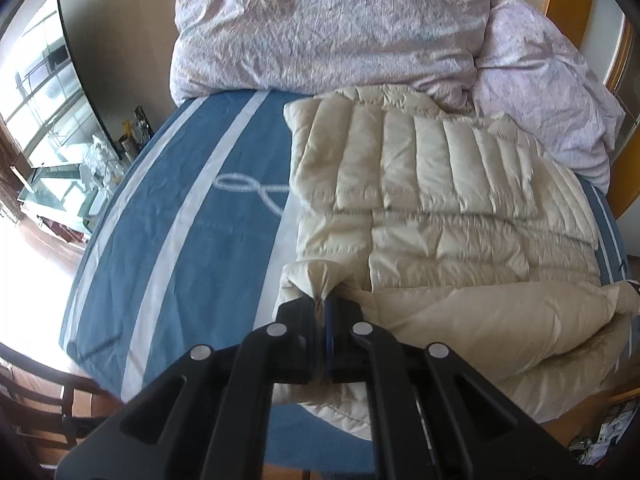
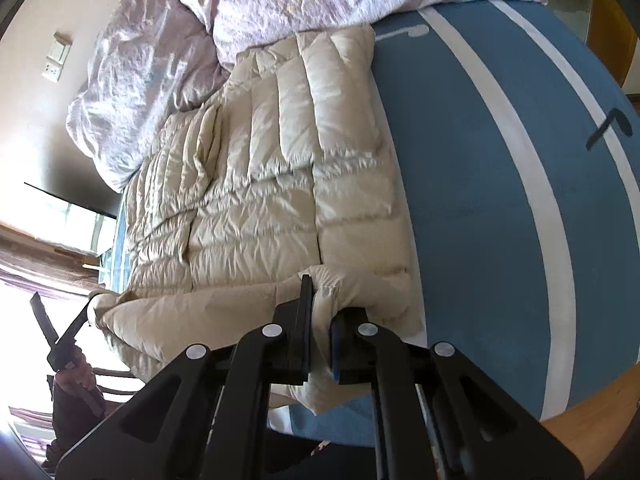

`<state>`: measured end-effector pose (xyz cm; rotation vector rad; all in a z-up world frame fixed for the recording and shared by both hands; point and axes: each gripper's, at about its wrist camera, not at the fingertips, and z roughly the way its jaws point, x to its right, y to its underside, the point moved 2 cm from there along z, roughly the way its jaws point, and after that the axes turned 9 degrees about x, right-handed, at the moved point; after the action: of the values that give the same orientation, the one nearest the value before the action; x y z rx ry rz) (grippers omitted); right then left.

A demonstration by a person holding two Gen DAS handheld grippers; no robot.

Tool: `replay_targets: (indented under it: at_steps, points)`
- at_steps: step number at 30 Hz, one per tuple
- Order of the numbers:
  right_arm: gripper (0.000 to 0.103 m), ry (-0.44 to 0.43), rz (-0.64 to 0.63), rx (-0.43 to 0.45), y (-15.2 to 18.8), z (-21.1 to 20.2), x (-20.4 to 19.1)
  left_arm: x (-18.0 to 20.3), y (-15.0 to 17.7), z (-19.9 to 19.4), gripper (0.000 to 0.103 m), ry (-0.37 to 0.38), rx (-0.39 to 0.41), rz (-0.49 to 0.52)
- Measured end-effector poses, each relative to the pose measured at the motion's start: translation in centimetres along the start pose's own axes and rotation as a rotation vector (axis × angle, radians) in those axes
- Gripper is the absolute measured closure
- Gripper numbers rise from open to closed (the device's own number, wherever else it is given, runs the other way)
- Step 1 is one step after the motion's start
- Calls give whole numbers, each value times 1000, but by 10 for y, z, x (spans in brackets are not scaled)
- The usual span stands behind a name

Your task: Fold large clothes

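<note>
A cream quilted down jacket (image 1: pixel 420 208) lies spread on a blue bed sheet with white stripes (image 1: pixel 172 216). My left gripper (image 1: pixel 322 306) is shut on a bunched corner of the jacket's near edge, lifted off the bed. In the right wrist view the same jacket (image 2: pixel 280 184) stretches away, and my right gripper (image 2: pixel 320 312) is shut on the other near corner, cloth pinched between its jaws. The raised near edge sags between the two grips. The left gripper (image 2: pixel 90 314) shows at the left of the right wrist view, held by a hand (image 2: pixel 76 372).
A crumpled pink floral duvet (image 1: pixel 328 24) is piled at the head of the bed. A window (image 1: pixel 44 100) and a low shelf with small items (image 1: pixel 100 160) stand at the left. Wooden furniture (image 1: pixel 580 8) rises behind the bed. Blue sheet (image 2: pixel 500 184) lies bare to the jacket's right.
</note>
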<state>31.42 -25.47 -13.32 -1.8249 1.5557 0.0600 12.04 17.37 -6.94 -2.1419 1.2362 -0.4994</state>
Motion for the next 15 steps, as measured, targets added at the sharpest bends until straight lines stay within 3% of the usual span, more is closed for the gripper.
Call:
replay_targets:
  at_steps: [15]
  points:
    - [96,6,48,146,-59,11,-19,6,-86,47,99,43,49,29]
